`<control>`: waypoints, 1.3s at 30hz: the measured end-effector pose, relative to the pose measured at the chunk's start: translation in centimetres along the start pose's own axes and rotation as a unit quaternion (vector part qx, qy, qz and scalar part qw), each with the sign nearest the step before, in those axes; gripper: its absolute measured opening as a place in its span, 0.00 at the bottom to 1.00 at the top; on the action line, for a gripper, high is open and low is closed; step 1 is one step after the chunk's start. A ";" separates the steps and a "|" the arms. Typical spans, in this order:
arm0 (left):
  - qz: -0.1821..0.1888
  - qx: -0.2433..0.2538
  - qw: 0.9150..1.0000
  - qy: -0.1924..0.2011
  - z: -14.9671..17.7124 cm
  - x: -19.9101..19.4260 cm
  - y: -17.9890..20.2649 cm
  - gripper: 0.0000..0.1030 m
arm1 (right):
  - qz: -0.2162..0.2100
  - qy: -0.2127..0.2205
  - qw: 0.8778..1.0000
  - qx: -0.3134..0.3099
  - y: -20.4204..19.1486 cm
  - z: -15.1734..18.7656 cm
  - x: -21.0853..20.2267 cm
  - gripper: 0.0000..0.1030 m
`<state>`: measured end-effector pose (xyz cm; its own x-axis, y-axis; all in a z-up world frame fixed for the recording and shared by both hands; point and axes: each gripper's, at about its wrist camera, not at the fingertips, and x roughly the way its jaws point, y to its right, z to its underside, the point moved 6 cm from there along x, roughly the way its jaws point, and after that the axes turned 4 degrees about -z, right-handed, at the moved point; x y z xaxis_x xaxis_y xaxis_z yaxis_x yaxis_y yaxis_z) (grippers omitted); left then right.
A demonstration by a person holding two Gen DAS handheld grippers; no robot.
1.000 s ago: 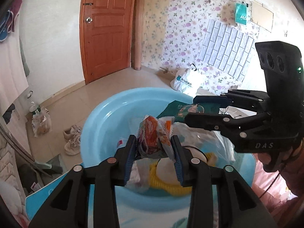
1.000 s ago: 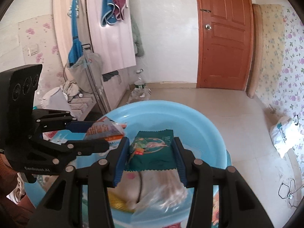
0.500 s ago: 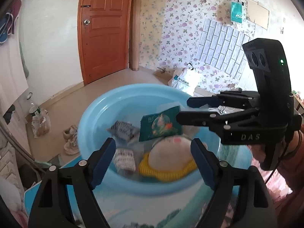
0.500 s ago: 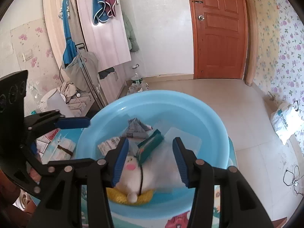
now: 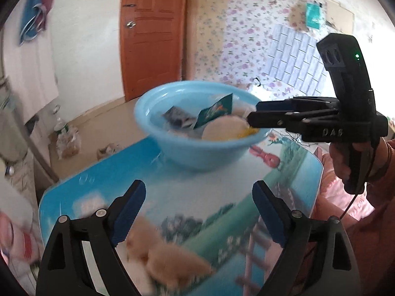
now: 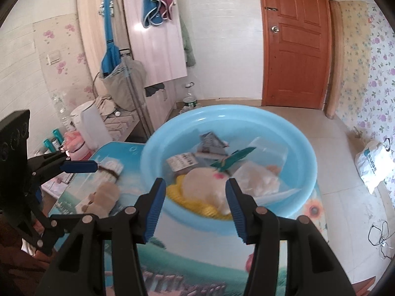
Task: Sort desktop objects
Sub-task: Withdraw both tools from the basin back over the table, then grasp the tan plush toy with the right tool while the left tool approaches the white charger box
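A light blue basin [image 5: 197, 148] [image 6: 303, 172] stands at the far end of the printed tabletop [image 5: 222, 192]. In it lie a green packet [image 6: 232, 159], a grey packet [image 6: 212, 143], a barcode packet [image 6: 182, 160], a clear bag [image 6: 259, 175] and a white plush on a yellow ring [image 6: 205, 185]. My left gripper [image 5: 198, 197] is short of the basin, its jaws opening, with nothing between them. A blurred brown plush toy [image 5: 167, 254] [image 6: 103, 197] lies below it. My right gripper [image 6: 195, 192] hangs before the basin's near rim, its jaws opening and empty.
A tied bundle of white sticks [image 6: 111, 170] lies on the table's left side. Beyond the left edge stand a white kettle [image 6: 91, 123] and small bottles [image 6: 55, 140]. A white bag [image 6: 372, 162] sits on the tiled floor. A hand [image 5: 350, 162] holds the right gripper.
Both grippers let their packets fall into the basin and opened. Both drew back from over the basin toward the near side of the table, the left one farther.
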<state>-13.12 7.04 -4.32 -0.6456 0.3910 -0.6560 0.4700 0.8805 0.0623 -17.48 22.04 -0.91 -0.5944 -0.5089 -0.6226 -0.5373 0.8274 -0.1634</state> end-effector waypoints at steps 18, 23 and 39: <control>-0.040 -0.081 0.995 -0.047 7.2 -1.7 -5.3 0.86 | -0.091 -0.076 0.993 -0.016 -7.4 4.1 3.7 0.48; -0.036 -0.085 0.994 -0.060 8.5 -1.4 -5.5 0.86 | -0.110 -0.098 0.989 -0.020 -8.8 4.9 4.8 0.48; -0.002 -0.093 0.993 -0.069 10.5 -0.8 -6.8 0.68 | -0.142 -0.148 0.977 -0.051 -12.6 6.2 7.4 0.48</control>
<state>-9.52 -2.07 -12.12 -0.5526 0.3584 -0.7525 0.3399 0.9213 0.1892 -11.40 9.27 -8.23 -0.2217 -0.6121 -0.7591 -0.7212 0.6268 -0.2948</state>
